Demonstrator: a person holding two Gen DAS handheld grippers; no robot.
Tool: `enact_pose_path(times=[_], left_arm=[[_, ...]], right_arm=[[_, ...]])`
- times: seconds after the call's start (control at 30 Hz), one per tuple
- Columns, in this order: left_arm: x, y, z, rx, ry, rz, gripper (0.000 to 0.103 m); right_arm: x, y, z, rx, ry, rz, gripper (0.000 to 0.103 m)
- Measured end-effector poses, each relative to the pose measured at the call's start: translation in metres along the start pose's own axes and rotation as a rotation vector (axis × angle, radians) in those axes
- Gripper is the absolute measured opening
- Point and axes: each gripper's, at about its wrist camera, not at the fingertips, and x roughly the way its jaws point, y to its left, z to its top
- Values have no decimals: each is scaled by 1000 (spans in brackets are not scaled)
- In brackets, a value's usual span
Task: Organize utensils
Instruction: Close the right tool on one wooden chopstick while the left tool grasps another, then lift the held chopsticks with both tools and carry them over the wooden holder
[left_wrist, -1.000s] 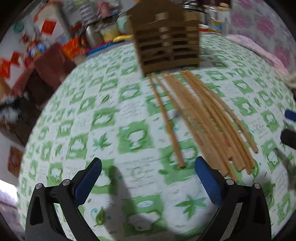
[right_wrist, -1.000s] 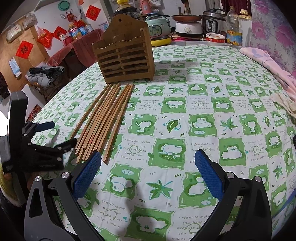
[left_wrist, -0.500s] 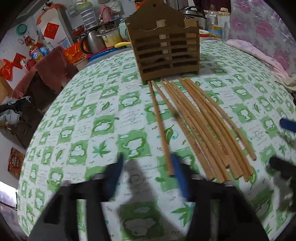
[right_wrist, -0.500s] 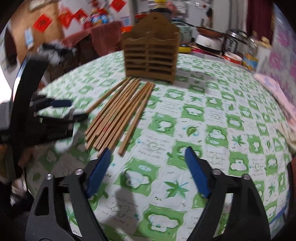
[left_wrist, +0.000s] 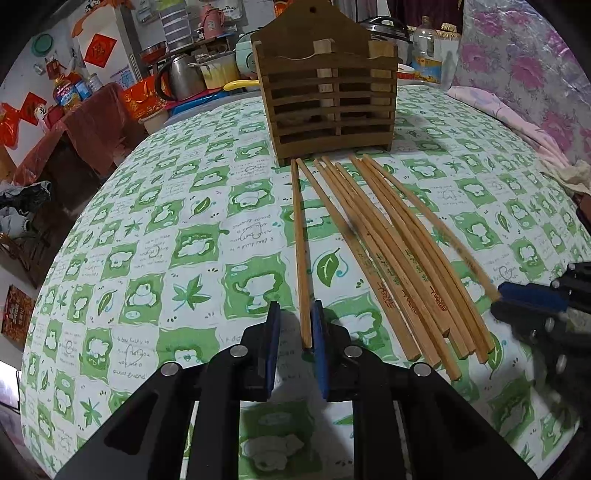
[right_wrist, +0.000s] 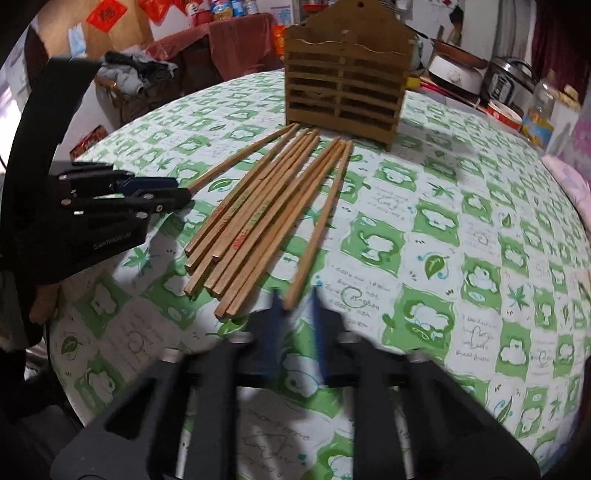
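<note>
Several wooden chopsticks (left_wrist: 399, 251) (right_wrist: 258, 221) lie fanned on the green-checked tablecloth (left_wrist: 147, 258), thin ends toward a slatted wooden holder (left_wrist: 328, 103) (right_wrist: 345, 85). My left gripper (left_wrist: 295, 314) (right_wrist: 183, 192) is closing. The near end of the leftmost chopstick (left_wrist: 301, 251) lies between its blue pads, beside the right pad and apart from the left one. My right gripper (right_wrist: 295, 306) (left_wrist: 498, 302) is blurred and closing on the near end of the rightmost chopstick (right_wrist: 321, 218). In the left wrist view its pads meet at that end.
Behind the holder stand a kettle (left_wrist: 181, 77), a plastic bottle (left_wrist: 426, 55) and a rice cooker (right_wrist: 509, 81). A pink floral cloth (left_wrist: 517, 110) lies along the table's right side. The round table's edge drops off at the left, toward a draped chair (left_wrist: 92, 122).
Both grippers' jaws have gone from wide open to narrow. Each now sits at the near end of an outer chopstick. The right gripper has slid toward the bundle and rolled.
</note>
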Motion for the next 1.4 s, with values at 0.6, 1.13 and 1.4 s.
enact_pose_path(times=[0.6, 1.13, 1.4], left_arm=[[-78, 23, 70, -117, -218, -48, 6], [-69, 21, 80, -116, -201, -53, 6], [-90, 17, 97, -96, -239, -59, 6]], right_arm=[[-89, -34, 62, 98, -305, -47, 13], [-1, -36, 1, 113, 42, -7, 6], [-62, -41, 39, 110, -164, -27, 6]])
